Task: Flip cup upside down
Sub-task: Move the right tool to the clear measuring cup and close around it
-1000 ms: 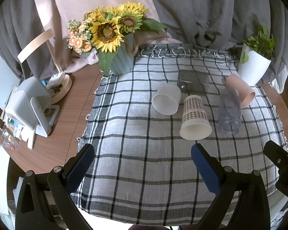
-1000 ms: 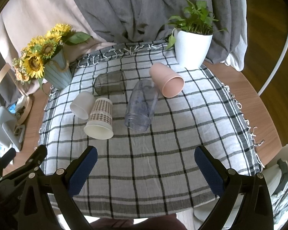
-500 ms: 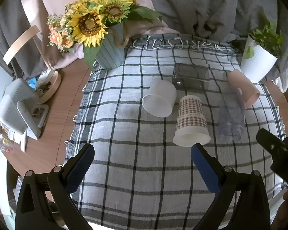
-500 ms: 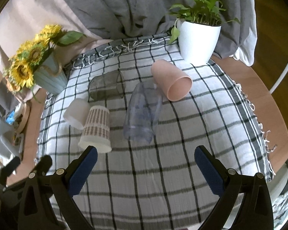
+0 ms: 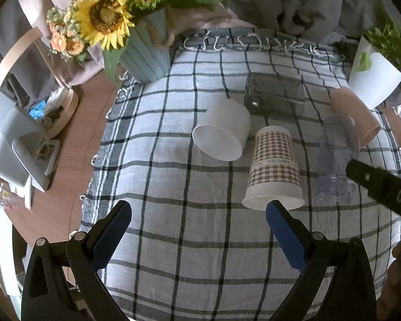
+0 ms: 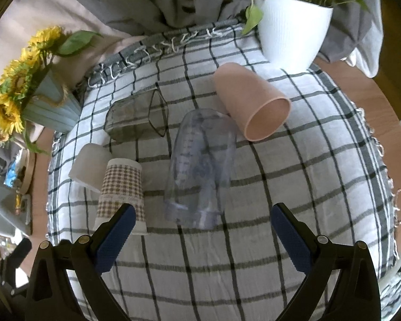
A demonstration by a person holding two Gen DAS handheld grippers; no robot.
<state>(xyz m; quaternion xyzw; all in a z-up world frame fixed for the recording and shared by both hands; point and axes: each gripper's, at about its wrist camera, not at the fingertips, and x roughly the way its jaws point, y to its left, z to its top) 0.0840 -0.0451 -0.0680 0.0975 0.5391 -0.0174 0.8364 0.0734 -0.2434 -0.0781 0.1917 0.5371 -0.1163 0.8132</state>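
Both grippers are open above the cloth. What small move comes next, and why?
Probably ease the right gripper forward and down over the clear cup: it lies on its side, mouth toward the camera, centred between the open fingers, while the left gripper has no cup centred ahead.

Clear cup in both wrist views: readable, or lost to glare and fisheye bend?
Right wrist: the clear cup is sharp, its printed scale faintly visible, checks showing through, no glare. Left wrist: it sits near the bent edge, washed out and partly hidden by the right gripper's dark body; tablecloth lines curve strongly.
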